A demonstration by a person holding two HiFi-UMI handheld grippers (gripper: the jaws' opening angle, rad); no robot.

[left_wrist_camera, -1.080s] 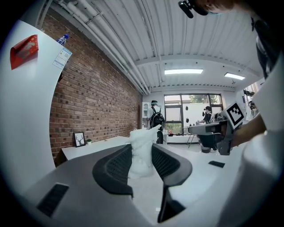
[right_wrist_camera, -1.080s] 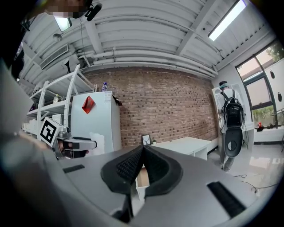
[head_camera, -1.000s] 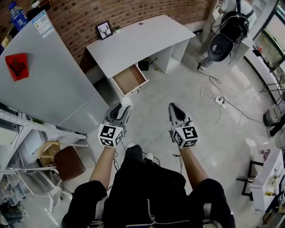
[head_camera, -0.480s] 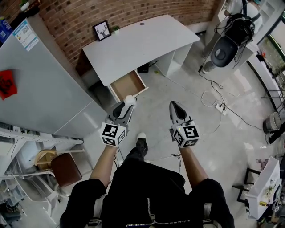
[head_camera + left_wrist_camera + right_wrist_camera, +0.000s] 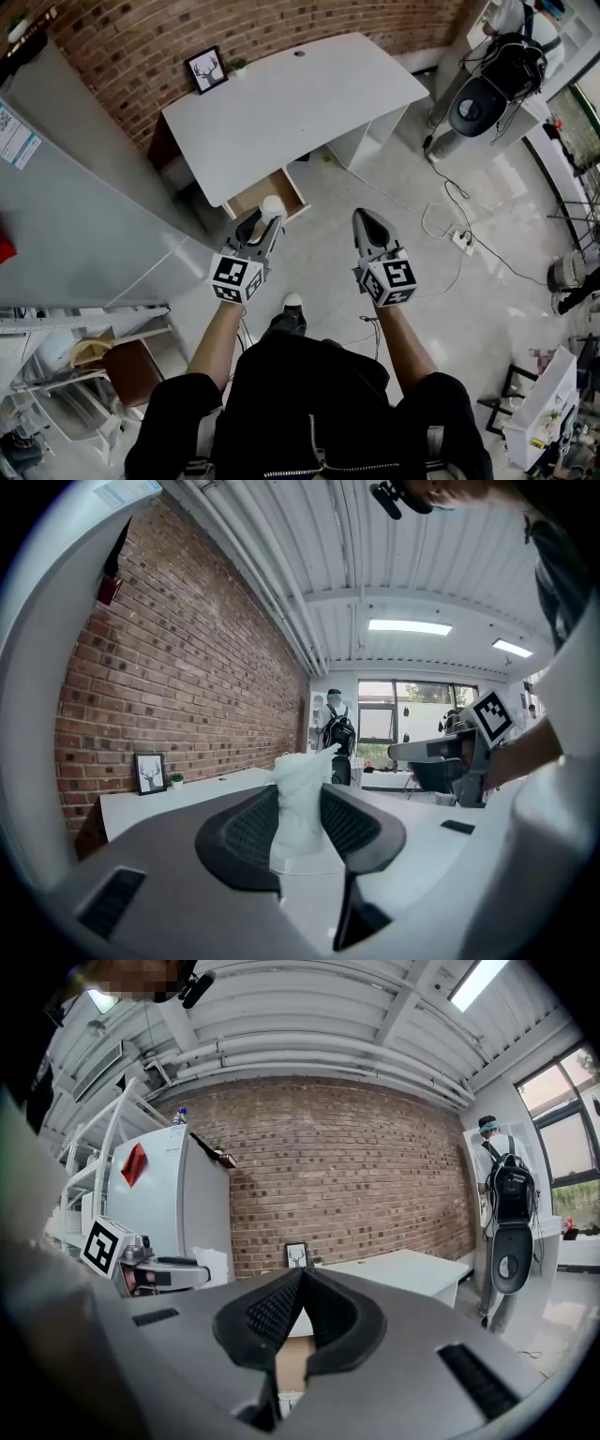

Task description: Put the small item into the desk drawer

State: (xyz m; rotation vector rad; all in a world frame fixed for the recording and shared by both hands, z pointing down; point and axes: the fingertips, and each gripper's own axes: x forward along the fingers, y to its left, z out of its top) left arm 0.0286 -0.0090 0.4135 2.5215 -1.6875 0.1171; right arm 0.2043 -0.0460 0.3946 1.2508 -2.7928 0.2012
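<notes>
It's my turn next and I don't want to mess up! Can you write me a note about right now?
Left tongs: shut on the small white item.
Right tongs: shut, empty.
Drawer: open, under the white desk ahead.
Done: item held, drawer open.
Left: put the item in the drawer, let go.

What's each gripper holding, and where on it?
Left gripper: white item, fingers clamped on its lower part, top poking out. Right gripper: shut, empty.
</notes>
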